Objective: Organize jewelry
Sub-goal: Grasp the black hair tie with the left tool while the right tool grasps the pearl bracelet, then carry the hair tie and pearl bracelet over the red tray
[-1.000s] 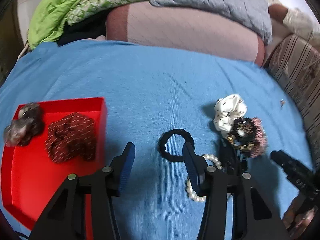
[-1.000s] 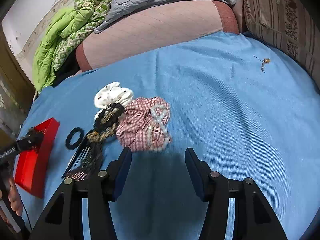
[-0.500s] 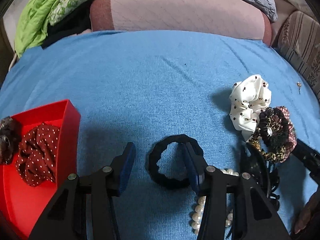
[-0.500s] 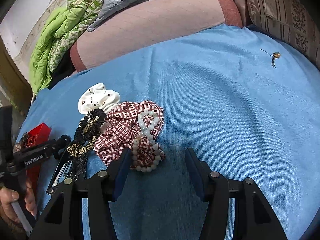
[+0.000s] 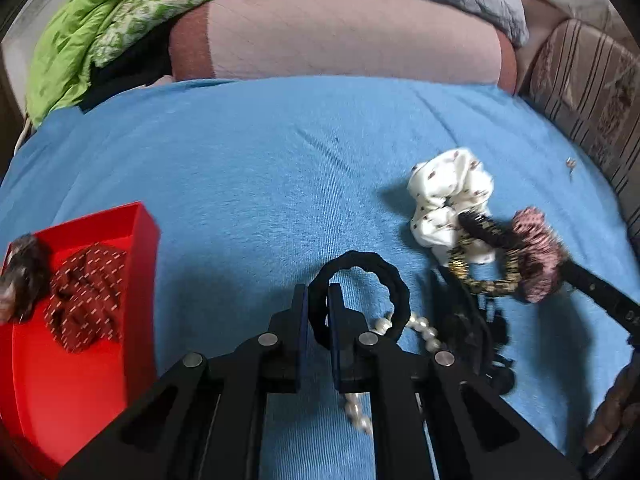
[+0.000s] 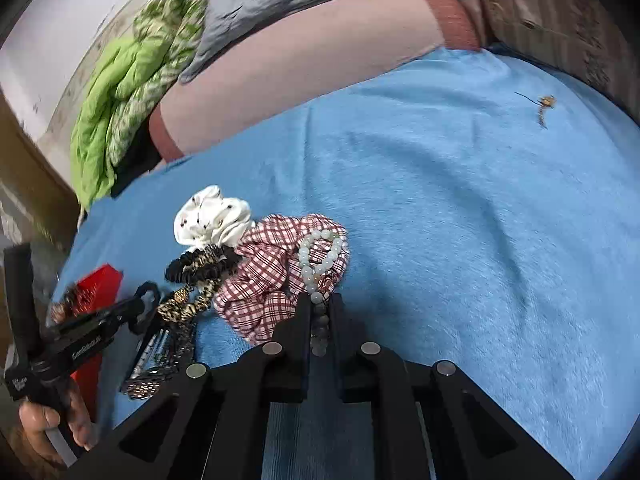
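My left gripper (image 5: 318,308) is shut on the left side of a black ruffled hair tie (image 5: 374,270) that rests on the blue cloth. A pearl bracelet (image 5: 420,328) lies just right of it. My right gripper (image 6: 319,312) is shut on a pale green bead bracelet (image 6: 320,252) that lies over a red plaid scrunchie (image 6: 276,276). A white dotted scrunchie (image 5: 448,204) and a black and gold scrunchie (image 5: 484,264) sit beside it. The red tray (image 5: 140,236) at the left holds a dark red dotted scrunchie (image 5: 86,296) and a brown one (image 5: 22,276).
The blue cloth (image 5: 260,168) covers the bed. Pink, grey and green bedding (image 5: 340,36) is piled at the back. A striped cushion (image 5: 588,88) stands at the right. A small gold earring (image 6: 545,104) lies far right. Black hair clips (image 5: 480,340) lie near the pile.
Both grippers have moved forward and shut: the left on the black hair tie, the right on the bead bracelet. Both were open half a second ago.
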The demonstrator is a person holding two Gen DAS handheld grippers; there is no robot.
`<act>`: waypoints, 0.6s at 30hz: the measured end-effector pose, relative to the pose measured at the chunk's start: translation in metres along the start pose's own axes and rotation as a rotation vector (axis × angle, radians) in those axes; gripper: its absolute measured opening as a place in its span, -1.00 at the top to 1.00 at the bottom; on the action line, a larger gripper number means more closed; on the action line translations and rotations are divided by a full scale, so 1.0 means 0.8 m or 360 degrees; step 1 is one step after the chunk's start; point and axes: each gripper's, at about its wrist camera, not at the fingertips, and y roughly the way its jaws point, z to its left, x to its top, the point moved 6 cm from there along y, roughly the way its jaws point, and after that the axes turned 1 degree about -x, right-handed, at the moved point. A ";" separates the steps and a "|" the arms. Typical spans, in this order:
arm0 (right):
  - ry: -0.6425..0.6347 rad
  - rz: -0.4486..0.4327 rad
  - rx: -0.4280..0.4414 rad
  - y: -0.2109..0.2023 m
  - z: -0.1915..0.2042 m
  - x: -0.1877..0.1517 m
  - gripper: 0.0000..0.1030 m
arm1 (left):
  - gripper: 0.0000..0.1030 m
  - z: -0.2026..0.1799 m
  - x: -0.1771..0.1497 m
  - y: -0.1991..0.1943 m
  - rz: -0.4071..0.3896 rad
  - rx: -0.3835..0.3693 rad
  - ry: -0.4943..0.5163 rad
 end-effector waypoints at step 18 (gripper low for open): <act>0.0064 -0.0059 -0.0036 -0.057 -0.012 -0.030 0.53 | 0.83 0.005 -0.060 -0.135 -0.0183 -0.0104 -0.0096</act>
